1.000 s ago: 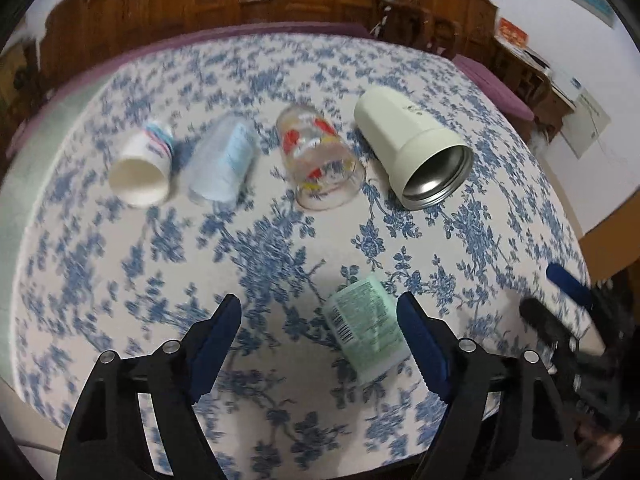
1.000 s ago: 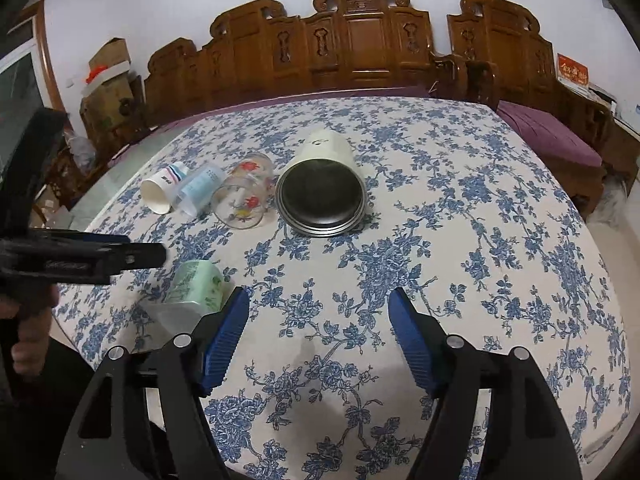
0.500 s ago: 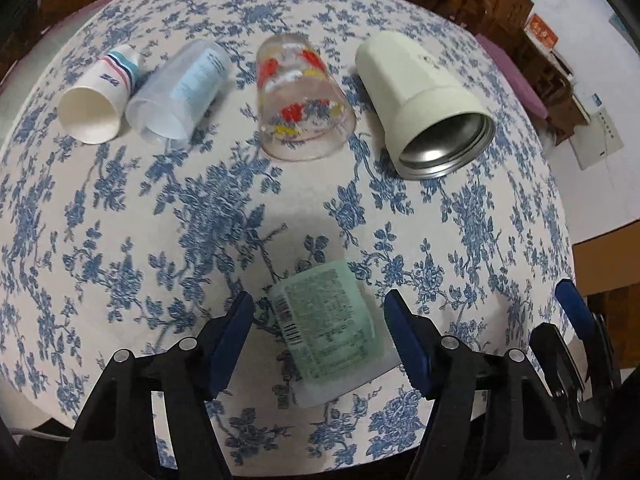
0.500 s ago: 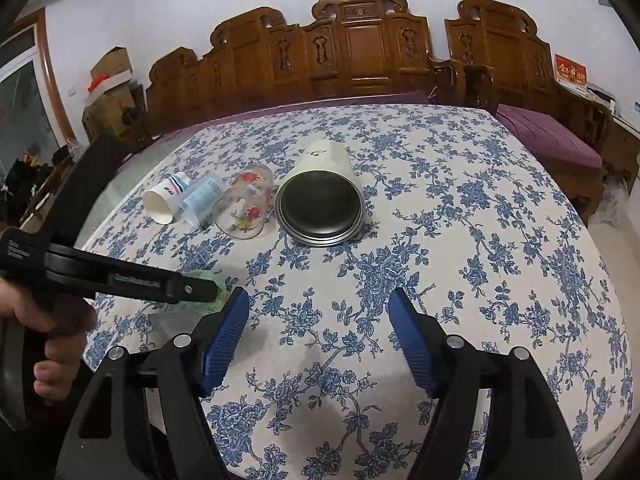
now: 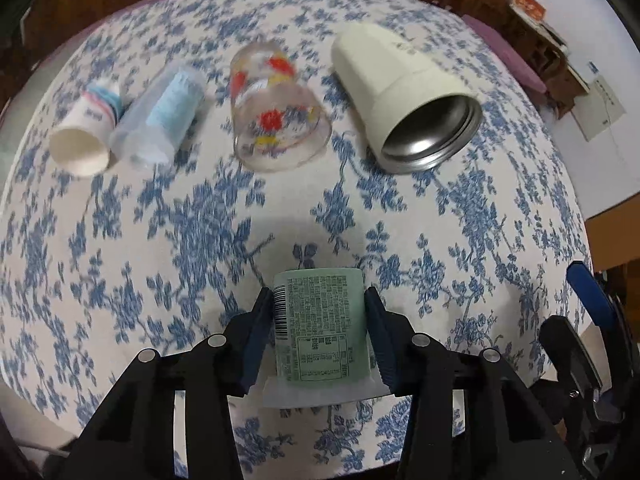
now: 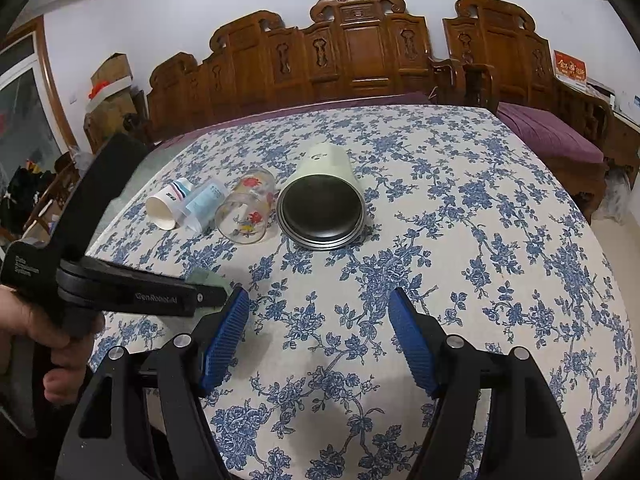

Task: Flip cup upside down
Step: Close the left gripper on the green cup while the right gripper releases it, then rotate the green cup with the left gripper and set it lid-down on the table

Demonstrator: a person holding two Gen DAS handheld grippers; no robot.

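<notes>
Left wrist view: the left claw [image 5: 319, 334] has closed in from wide open, both pads now pinching the green-labelled plastic cup [image 5: 320, 330] lying on its side at 6 o'clock, so grasp made, lift and flip next. The right claw [image 6: 318, 340] hangs open, empty. Beyond, on the blue-floral tabletop [image 5: 200, 220]: glass tumbler [image 5: 278, 120] at 12, cream steel-lined mug [image 5: 404, 96] at 1. Carved wooden chairs [image 6: 360, 48] back the room.
</notes>
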